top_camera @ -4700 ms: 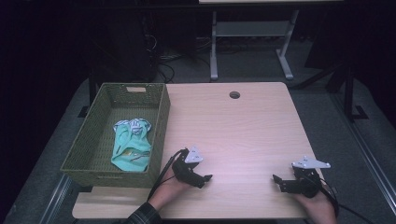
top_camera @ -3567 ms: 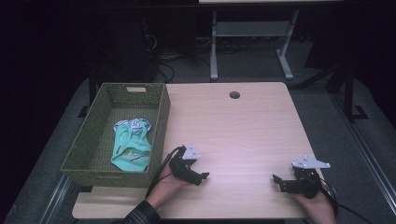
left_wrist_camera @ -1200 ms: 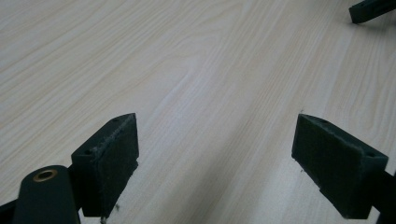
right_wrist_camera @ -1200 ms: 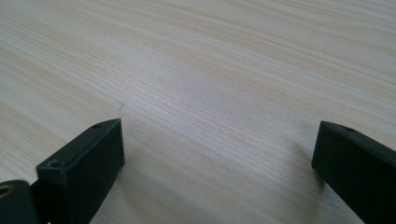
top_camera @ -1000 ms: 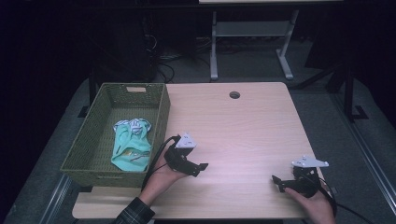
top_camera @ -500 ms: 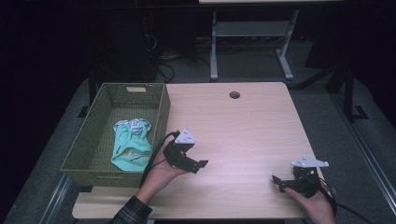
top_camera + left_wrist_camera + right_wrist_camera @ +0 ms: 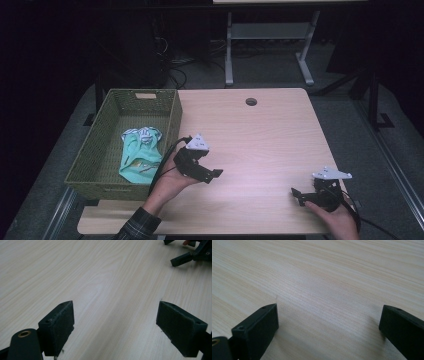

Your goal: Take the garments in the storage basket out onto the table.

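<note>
A green woven basket [image 7: 95, 155] stands at the table's left edge with a crumpled mint-green garment [image 7: 140, 155] inside it. My left gripper [image 7: 212, 175] is held just above the wooden table [image 7: 260, 145], right of the basket, its jaws wide open and empty [image 7: 115, 327]. My right gripper [image 7: 297, 195] rests near the front right corner, also open with only bare wood between its jaws [image 7: 327, 322]. In the left gripper view the right gripper [image 7: 190, 255] appears at the top right.
A round cable hole [image 7: 251, 102] sits near the table's far edge. Beyond the table stands a white desk frame [image 7: 270, 35] on a dark floor with cables. A wooden shelf edge [image 7: 100, 222] runs below the basket.
My left gripper has lifted off the table and moved back and slightly left, toward the basket. The right gripper has stayed where it was.
</note>
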Action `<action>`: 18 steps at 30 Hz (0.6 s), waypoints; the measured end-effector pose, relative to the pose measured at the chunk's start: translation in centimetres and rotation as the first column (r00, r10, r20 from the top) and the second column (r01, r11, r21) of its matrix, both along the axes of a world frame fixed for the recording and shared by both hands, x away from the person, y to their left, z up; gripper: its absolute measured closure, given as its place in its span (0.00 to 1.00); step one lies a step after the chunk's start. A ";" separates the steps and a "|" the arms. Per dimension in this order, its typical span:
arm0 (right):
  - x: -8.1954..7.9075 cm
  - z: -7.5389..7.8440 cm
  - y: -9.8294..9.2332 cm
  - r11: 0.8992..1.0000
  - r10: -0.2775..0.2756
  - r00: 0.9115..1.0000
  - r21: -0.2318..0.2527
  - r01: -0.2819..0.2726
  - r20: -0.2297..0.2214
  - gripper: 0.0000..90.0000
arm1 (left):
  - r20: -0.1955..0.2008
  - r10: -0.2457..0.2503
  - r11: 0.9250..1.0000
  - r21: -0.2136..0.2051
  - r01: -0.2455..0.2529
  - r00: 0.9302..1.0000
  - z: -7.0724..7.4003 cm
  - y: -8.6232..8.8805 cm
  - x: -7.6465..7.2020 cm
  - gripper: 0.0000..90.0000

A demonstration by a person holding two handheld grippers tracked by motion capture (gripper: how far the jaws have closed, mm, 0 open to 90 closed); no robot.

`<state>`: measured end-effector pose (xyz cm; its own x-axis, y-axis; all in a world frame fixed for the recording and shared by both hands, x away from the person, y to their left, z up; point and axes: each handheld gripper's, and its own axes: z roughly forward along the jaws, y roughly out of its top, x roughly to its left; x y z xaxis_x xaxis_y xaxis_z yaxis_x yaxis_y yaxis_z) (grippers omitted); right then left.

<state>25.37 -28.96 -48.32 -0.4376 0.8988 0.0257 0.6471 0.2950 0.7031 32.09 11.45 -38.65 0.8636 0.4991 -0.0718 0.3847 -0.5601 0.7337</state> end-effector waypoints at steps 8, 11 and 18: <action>0.0 0.0 0.0 1.000 0.000 1.000 0.000 0.000 0.000 0.02 | 0.011 -0.003 1.000 0.002 0.003 1.000 0.9 0.7 0.5 0.16; 0.0 0.0 0.0 1.000 0.000 1.000 0.000 0.000 0.000 0.02 | 0.008 0.008 1.000 -0.006 -0.008 1.000 1.1 0.9 0.6 0.16; 0.0 0.0 0.0 1.000 0.000 1.000 0.000 0.000 0.000 0.02 | 0.018 0.004 1.000 0.000 -0.004 1.000 1.7 1.3 0.9 0.16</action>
